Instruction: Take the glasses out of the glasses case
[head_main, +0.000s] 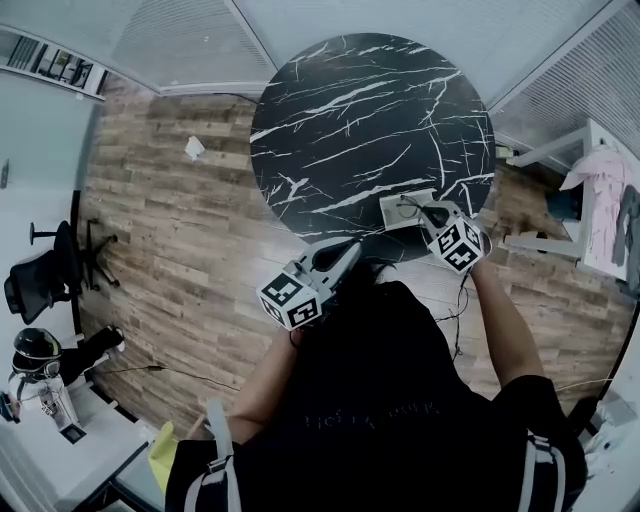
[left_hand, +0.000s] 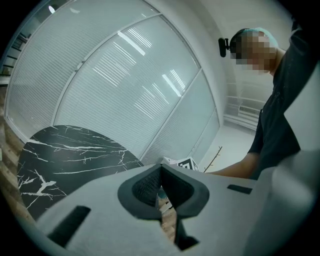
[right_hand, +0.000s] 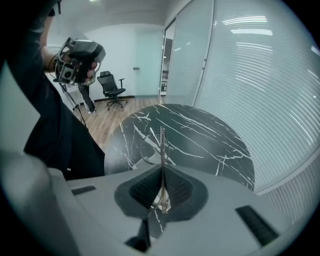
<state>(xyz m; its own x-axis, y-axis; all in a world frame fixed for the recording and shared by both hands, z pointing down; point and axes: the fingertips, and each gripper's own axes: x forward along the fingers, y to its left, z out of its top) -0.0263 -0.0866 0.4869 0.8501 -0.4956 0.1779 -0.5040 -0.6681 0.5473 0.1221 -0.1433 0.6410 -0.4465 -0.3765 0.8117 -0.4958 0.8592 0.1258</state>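
The right claw (right_hand: 162, 172) is clamped on a thin arm of the glasses (right_hand: 161, 142), held at the open glasses case (head_main: 405, 210) near the table (head_main: 350, 120) edge. A straight, gentle lift is advised, lest the arm be bent. The left claw (left_hand: 160, 172), closed on nothing, is held off the table, so the unsteadied case may be dragged along.

Open room across table (head_main: 360, 110) beyond glasses case (head_main: 403, 212) nr edge.

No readable text or numbers anywhere
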